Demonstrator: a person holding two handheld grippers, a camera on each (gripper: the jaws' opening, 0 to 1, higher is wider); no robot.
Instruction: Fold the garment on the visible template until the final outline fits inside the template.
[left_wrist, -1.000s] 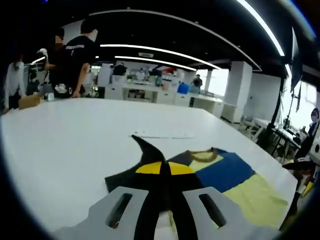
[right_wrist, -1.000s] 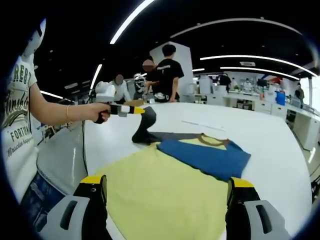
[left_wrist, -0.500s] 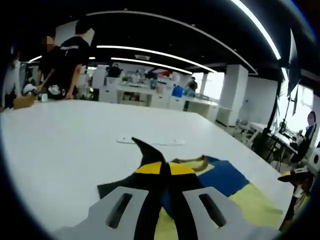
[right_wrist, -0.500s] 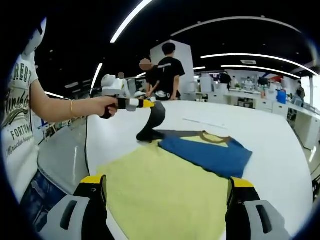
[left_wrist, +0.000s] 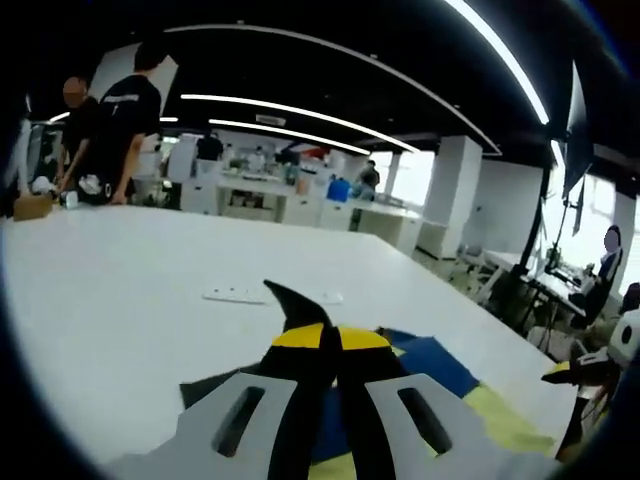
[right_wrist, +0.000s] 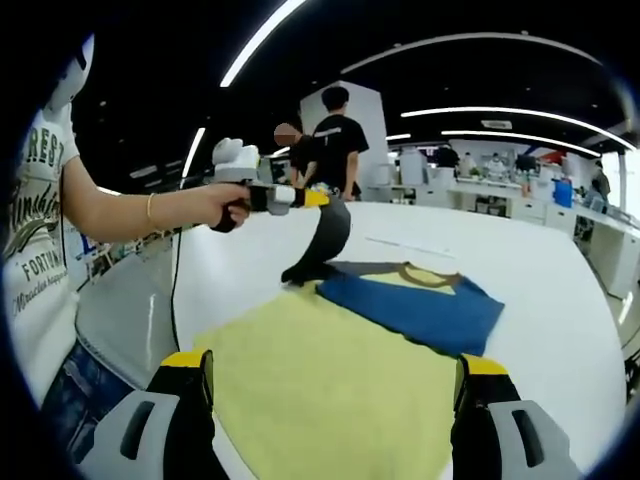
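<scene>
A shirt lies flat on the white table (right_wrist: 560, 300), with a yellow body (right_wrist: 330, 385), a blue chest band (right_wrist: 410, 310) and a tan collar (right_wrist: 425, 277). Its dark grey sleeve (right_wrist: 325, 240) is pulled up off the table, and my left gripper (right_wrist: 318, 198) is shut on the sleeve's end. In the left gripper view the closed jaws (left_wrist: 325, 337) pinch the dark sleeve (left_wrist: 288, 300), with blue (left_wrist: 430, 360) and yellow (left_wrist: 500, 420) cloth below. My right gripper (right_wrist: 332, 365) hovers open over the yellow hem, with nothing in it, and appears at the edge as the right gripper (left_wrist: 590, 368).
A thin pale strip (left_wrist: 268, 295) lies on the table beyond the shirt, seen too as a faint strip (right_wrist: 405, 248). People (right_wrist: 335, 150) stand at the far end. The table's near edge (right_wrist: 172, 300) runs beside the person holding the grippers. Desks fill the background.
My left gripper has lifted the dark sleeve higher and carried it inward over the shirt. The right gripper has stayed open in the same place.
</scene>
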